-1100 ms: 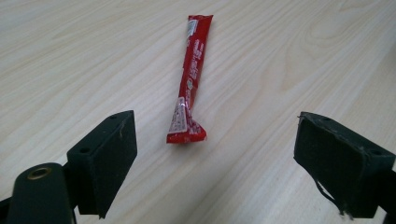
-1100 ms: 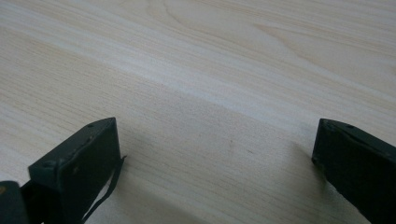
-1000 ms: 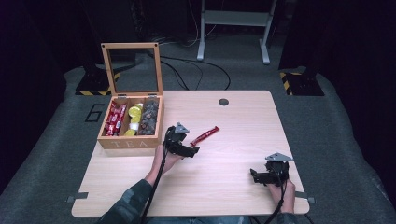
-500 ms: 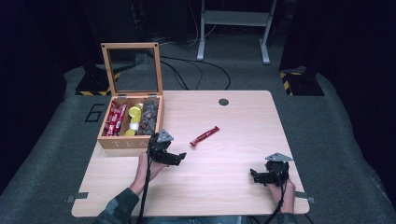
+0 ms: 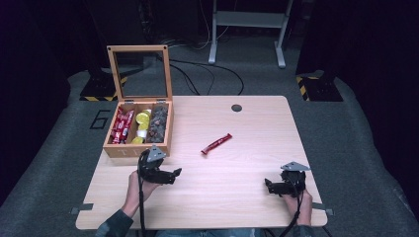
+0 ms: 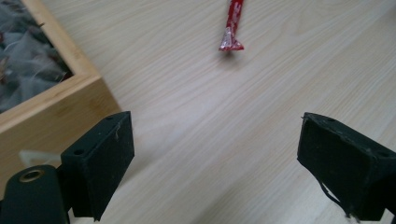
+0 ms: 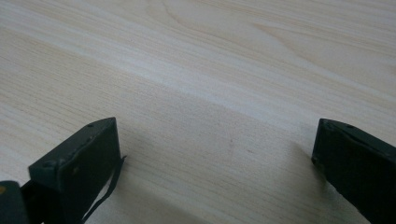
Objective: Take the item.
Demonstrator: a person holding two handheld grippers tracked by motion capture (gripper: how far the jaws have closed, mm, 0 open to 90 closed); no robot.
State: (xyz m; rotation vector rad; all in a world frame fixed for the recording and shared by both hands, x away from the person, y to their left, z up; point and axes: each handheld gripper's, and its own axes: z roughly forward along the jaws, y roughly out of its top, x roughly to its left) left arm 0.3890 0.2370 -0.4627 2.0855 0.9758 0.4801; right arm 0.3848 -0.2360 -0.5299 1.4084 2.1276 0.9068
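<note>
A red sachet (image 5: 216, 143) lies flat near the middle of the wooden table (image 5: 257, 123). Its crimped end (image 6: 231, 43) shows at the top of the left gripper view. My left gripper (image 5: 174, 174) rests low on the table just in front of the open wooden box (image 5: 139, 147), jaws wide apart and empty. The box corner (image 6: 60, 107) sits close to its left jaw. My right gripper (image 5: 268, 185) stands open near the front right edge with bare wood (image 7: 215, 140) between its jaws.
The box's glass lid (image 5: 140, 69) stands upright. Its compartments hold red sachets (image 5: 121, 125), yellow pieces (image 5: 142, 118) and dark tea bags (image 5: 159, 121). A round dark cable hole (image 5: 236, 107) marks the far side of the table. Dark floor and a metal stand (image 5: 247, 29) lie beyond.
My left gripper has drawn back from the red sachet towards the front left, stopping before the box. The sachet stays on the table. The right gripper has not moved.
</note>
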